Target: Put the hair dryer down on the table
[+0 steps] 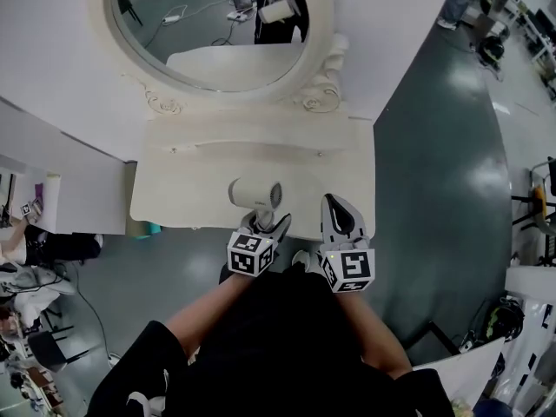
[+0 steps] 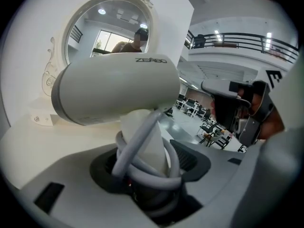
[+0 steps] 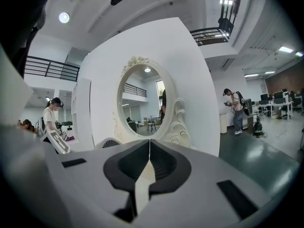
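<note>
A white hair dryer (image 1: 254, 193) hangs over the front edge of the cream dressing table (image 1: 191, 194), barrel level and handle pointing down. My left gripper (image 1: 268, 225) is shut on the handle, round which the grey cord (image 2: 142, 148) is wound. In the left gripper view the barrel (image 2: 114, 91) fills the frame above the left gripper (image 2: 147, 163). To the right, my right gripper (image 1: 334, 201) is shut with nothing in it, over the table's front right part. The right gripper (image 3: 149, 144) has its jaws meeting, and the hair dryer's grille (image 3: 107, 143) peeks out at its left.
An oval mirror (image 1: 217, 16) in a carved white frame stands at the back of the table against a white wall panel. Dark green floor (image 1: 434, 172) lies to the right. A person (image 3: 235, 110) stands far off to the right, another person (image 3: 52, 113) to the left.
</note>
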A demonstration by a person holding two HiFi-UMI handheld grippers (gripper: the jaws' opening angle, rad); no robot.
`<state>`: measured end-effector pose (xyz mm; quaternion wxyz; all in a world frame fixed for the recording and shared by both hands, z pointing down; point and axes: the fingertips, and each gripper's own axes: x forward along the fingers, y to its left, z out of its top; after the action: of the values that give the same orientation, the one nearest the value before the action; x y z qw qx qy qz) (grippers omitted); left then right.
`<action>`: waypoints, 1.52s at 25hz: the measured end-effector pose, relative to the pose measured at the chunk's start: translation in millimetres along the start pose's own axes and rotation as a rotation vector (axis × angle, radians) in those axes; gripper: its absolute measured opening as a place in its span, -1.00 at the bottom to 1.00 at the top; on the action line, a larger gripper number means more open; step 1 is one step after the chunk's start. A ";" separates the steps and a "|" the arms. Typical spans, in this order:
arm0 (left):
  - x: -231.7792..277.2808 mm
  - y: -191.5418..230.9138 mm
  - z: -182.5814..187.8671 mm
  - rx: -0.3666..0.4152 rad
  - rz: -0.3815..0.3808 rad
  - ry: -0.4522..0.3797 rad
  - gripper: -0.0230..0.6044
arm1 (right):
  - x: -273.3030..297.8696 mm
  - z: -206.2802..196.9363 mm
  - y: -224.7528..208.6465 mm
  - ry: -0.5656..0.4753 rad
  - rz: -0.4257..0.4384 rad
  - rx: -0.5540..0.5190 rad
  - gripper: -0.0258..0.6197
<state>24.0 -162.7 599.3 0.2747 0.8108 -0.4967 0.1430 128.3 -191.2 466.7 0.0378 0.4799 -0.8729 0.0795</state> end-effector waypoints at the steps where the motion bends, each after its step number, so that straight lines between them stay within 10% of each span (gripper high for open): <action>1: 4.4 1.9 -1.5 0.009 0.007 0.009 -0.10 | 3.6 -2.8 -2.3 0.008 -0.001 0.002 -0.86; 38: 143.5 47.8 -123.2 0.201 -0.096 0.546 -0.10 | 49.6 -69.8 -10.9 0.169 0.005 -0.004 -0.86</action>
<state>53.7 -211.6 785.8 0.3232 0.7880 -0.3487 0.3912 110.2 -225.9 543.6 0.1121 0.4692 -0.8679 0.1182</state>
